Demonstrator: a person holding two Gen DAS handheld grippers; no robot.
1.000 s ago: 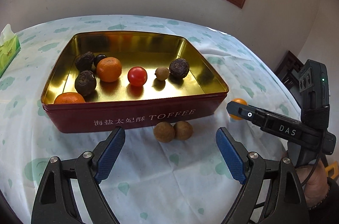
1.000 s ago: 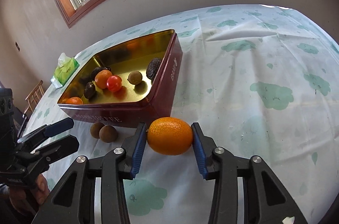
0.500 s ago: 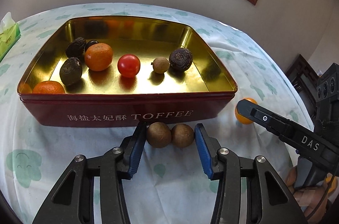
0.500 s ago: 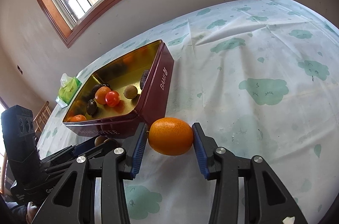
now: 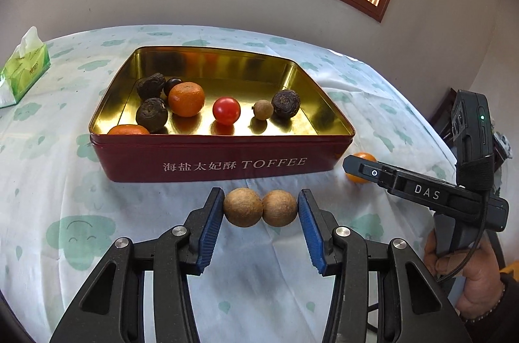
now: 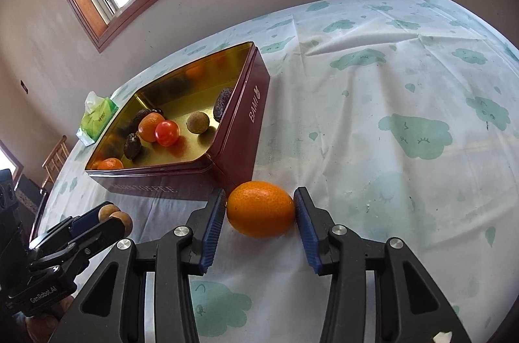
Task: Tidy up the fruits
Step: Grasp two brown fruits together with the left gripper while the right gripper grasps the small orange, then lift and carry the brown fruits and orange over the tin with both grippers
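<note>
Between the left claw [image 5: 260, 206] pads, two longans [image 5: 260, 206]; touching both

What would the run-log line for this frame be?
left gripper: shut on two longans | right gripper: shut on orange | both fruits outside toffee tin | step: pick

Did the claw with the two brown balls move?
Yes. The left gripper came forward toward the red tin and closed on the two brown fruits.
</note>
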